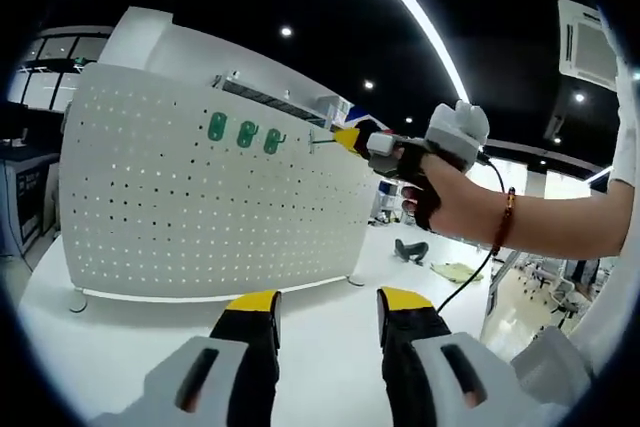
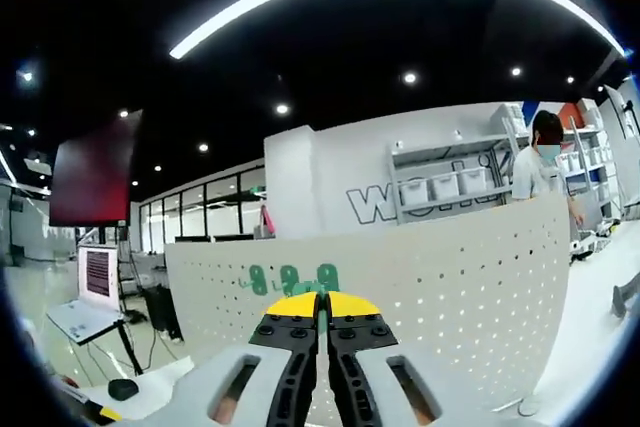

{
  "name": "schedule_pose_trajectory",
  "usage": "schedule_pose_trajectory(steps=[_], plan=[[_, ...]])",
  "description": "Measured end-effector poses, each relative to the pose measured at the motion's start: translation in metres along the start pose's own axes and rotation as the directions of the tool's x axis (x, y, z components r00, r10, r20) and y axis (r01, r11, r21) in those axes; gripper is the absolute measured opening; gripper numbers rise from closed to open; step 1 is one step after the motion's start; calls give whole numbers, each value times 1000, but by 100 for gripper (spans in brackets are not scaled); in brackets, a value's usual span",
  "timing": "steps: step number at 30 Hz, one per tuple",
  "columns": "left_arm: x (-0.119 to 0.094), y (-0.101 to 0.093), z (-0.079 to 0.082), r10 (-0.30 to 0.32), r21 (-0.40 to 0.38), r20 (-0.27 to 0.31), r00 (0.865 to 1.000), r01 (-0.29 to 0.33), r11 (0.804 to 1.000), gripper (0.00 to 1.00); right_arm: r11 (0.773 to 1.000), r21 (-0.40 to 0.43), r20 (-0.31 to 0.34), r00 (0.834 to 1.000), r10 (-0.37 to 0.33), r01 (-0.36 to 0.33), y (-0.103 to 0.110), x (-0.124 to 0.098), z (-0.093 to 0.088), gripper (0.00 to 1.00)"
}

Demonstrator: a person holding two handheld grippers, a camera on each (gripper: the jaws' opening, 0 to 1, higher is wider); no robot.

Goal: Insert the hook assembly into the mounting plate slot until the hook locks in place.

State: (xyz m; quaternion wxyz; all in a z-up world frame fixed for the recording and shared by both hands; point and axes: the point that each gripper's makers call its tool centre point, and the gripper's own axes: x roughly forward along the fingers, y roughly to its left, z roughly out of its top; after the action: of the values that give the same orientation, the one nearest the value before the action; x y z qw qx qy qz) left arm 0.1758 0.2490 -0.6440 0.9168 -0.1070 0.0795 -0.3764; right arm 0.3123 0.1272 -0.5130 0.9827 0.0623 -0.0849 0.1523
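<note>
Hook [image 2: 322, 292] between right gripper [image 2: 322, 305] fingers

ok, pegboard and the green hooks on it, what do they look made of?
Pegboard: looks like white painted or powder-coated sheet metal, with a regular punched hole grid, thin edge and curved standing panel; plastic can't be ruled out. Green hooks: look like moulded plastic bases, uniform matte green; the thin prongs may be wire, too small to tell.

The left tool [image 1: 328, 309] points forward with its jaws apart and nothing between them. At 2 o'clock in the left gripper view, the person's hand [image 1: 425, 175] holds the right tool [image 2: 321, 304] raised, arm extended, jaws pressed together.
</note>
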Motion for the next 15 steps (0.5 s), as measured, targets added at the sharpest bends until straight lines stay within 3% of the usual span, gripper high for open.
schedule_pose_trajectory(steps=[15], plan=[[18,4,16,-3,15,5,1000,3,1000,24,997,51,-23,998,67,-65,17,-19,-7,0]])
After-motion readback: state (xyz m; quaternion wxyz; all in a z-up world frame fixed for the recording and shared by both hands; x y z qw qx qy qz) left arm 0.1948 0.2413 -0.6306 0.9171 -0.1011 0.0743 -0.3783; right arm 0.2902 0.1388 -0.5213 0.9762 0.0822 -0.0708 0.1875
